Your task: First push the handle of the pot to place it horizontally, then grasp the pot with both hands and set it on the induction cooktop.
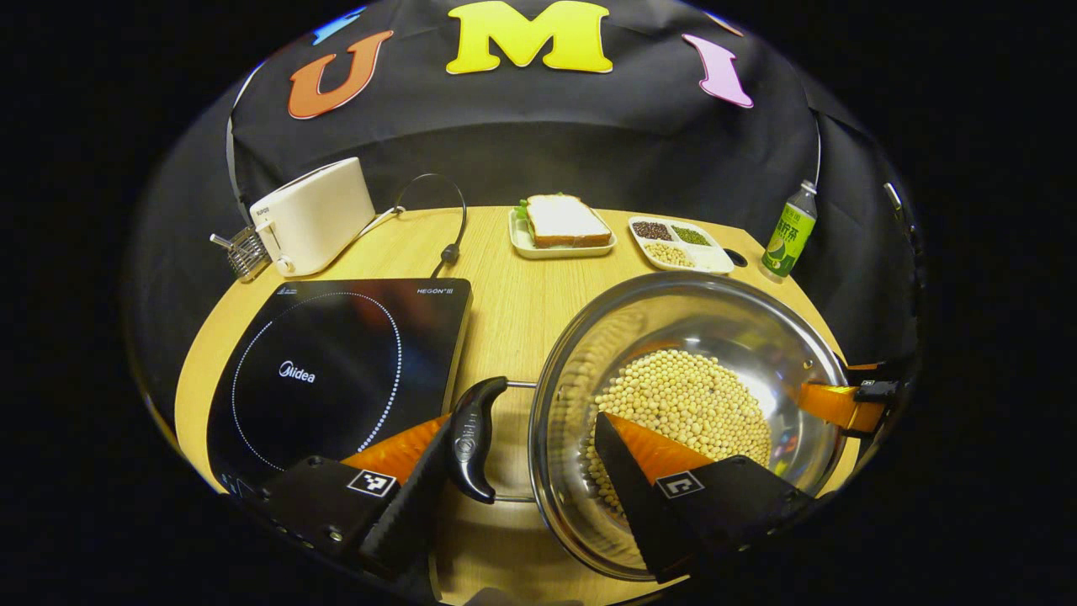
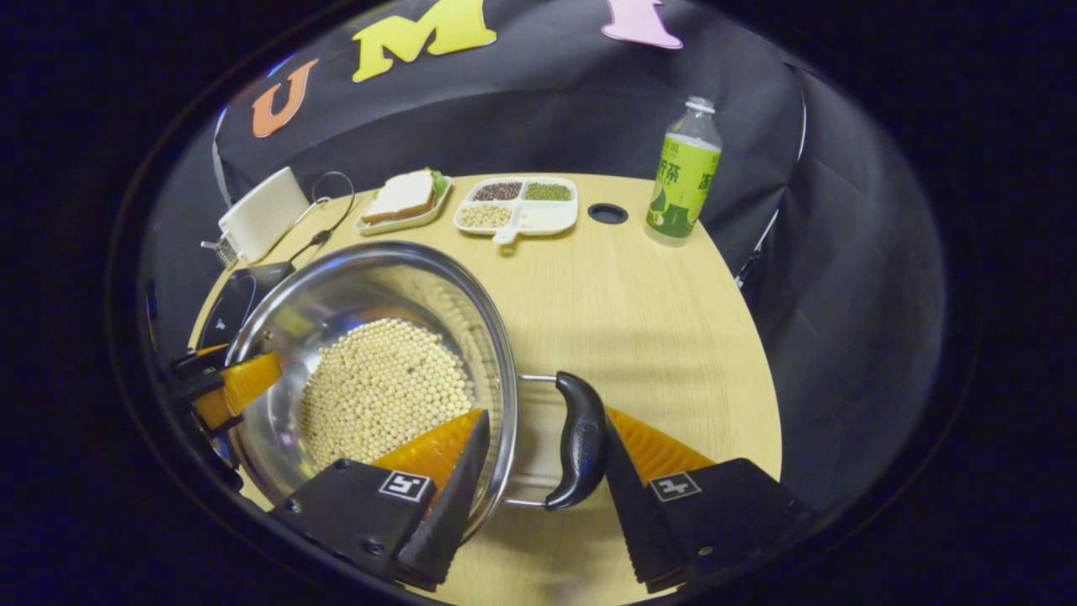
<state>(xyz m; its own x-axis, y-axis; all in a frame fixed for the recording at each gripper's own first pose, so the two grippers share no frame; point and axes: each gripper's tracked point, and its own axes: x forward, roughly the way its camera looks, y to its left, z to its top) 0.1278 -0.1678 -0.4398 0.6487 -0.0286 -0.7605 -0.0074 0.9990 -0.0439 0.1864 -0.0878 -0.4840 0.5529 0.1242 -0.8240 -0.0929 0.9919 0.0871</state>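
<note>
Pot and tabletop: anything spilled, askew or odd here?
Nothing stands out. The pot sits level on the table, soybeans all inside, both handles horizontal, a claw straddling each handle and rim.

Left gripper (image 1: pixel 522 459) jaws spread, one finger (image 1: pixel 404 497) outside the pot handle (image 1: pixel 473 438), the other inside the pot (image 1: pixel 690 337); right gripper (image 2: pixel 538 471) likewise spread, one finger (image 2: pixel 437 471) inside the rim, the other against its handle (image 2: pixel 579 442).
</note>
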